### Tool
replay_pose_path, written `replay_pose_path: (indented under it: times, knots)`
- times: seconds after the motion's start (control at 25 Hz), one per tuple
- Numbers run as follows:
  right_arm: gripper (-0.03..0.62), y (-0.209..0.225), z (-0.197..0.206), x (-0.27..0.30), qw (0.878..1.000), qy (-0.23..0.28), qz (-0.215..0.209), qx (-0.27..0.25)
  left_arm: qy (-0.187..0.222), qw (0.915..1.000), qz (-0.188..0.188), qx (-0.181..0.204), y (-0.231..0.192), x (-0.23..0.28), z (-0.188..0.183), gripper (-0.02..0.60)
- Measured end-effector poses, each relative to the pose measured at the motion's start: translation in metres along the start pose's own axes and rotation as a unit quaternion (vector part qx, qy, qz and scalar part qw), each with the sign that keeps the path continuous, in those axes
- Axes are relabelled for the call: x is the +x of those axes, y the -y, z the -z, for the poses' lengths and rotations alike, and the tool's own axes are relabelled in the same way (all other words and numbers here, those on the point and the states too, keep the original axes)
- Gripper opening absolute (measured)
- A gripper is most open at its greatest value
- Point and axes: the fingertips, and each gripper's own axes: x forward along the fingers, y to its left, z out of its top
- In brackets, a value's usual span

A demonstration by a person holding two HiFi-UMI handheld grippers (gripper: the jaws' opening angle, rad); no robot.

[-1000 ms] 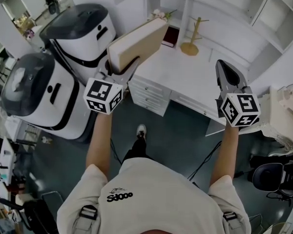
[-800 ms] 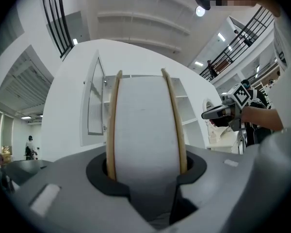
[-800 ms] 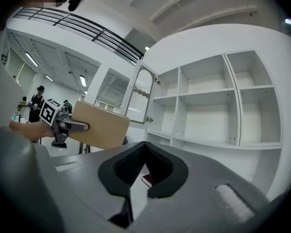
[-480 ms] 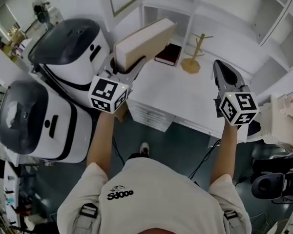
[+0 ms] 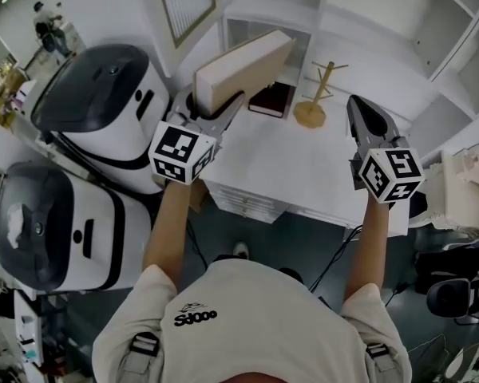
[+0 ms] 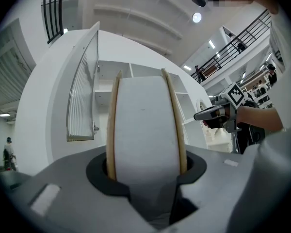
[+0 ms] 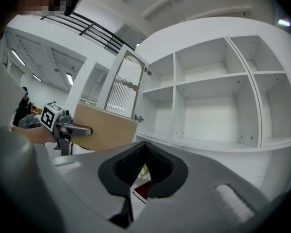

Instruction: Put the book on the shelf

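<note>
- The left tool (image 5: pixel 223 112) pinches the book (image 5: pixel 243 66) at its lower end, with 1 jaw on each tan cover.
- The book is in the air above the left end of the desk (image 5: pixel 303 166). It is tilted, and its white page edge faces the person.
- In the left gripper view the page block fills the gap between the 2 jaws.
- The right tool (image 5: pixel 359 110) is above the right part of the desk. Its jaws are pressed together and hold nothing.
- A dark red book (image 5: pixel 270 100) lies flat at the back of the desk, below the lifted book.
- A wooden stand (image 5: pixel 313 102) with pegs is upright on the desk, just beside the dark red book.
- The white shelf (image 7: pixel 208 101) rises at the back of the desk, with several open compartments.
- An open door (image 5: pixel 184 6) with a ribbed panel hangs at the back left of the desk.
- 2 white and black machines (image 5: pixel 104 94) stand to the left of the desk.
</note>
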Motion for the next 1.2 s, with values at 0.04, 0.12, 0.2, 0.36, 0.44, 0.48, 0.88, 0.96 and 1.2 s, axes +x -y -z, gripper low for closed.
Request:
replay_pose_path:
  times: [0.04, 0.12, 0.2, 0.36, 0.44, 0.48, 0.88, 0.96, 1.2]
  knots:
    - [0.0, 0.001, 0.0, 0.002, 1.0, 0.0, 0.002, 0.001, 0.0, 1.0, 0.003, 0.001, -0.002, 0.003, 0.001, 0.235]
    - [0.0, 0.002, 0.001, 0.007, 1.0, 0.002, 0.003, 0.002, 0.0, 1.0, 0.005, 0.003, -0.006, 0.01, 0.001, 0.235]
    - [0.0, 0.004, 0.003, 0.012, 1.0, 0.0, -0.001, -0.003, 0.003, 1.0, 0.002, 0.007, -0.011, 0.017, -0.001, 0.236]
    - [0.002, 0.011, 0.005, 0.025, 1.0, -0.002, -0.011, -0.018, 0.011, 0.9997, -0.006, 0.021, -0.019, 0.03, -0.013, 0.236]
    - [0.002, 0.017, 0.004, 0.035, 1.0, 0.004, -0.021, -0.011, 0.014, 0.9994, -0.009, 0.031, -0.022, 0.039, -0.021, 0.236]
    - [0.002, 0.02, 0.004, 0.04, 1.0, 0.007, -0.026, -0.007, 0.015, 0.9991, -0.011, 0.037, -0.022, 0.044, -0.024, 0.236]
    - [0.002, 0.072, -0.009, 0.089, 0.996, 0.028, -0.084, 0.0, -0.003, 0.9822, -0.065, 0.176, -0.039, 0.107, -0.06, 0.238]
    - [0.002, 0.08, -0.009, 0.095, 0.995, 0.029, -0.092, -0.005, -0.028, 0.9723, -0.067, 0.222, -0.043, 0.12, -0.06, 0.238]
    - [0.002, 0.101, 0.0, 0.11, 0.992, 0.032, -0.12, 0.005, -0.097, 0.9388, -0.091, 0.318, -0.058, 0.155, -0.047, 0.239]
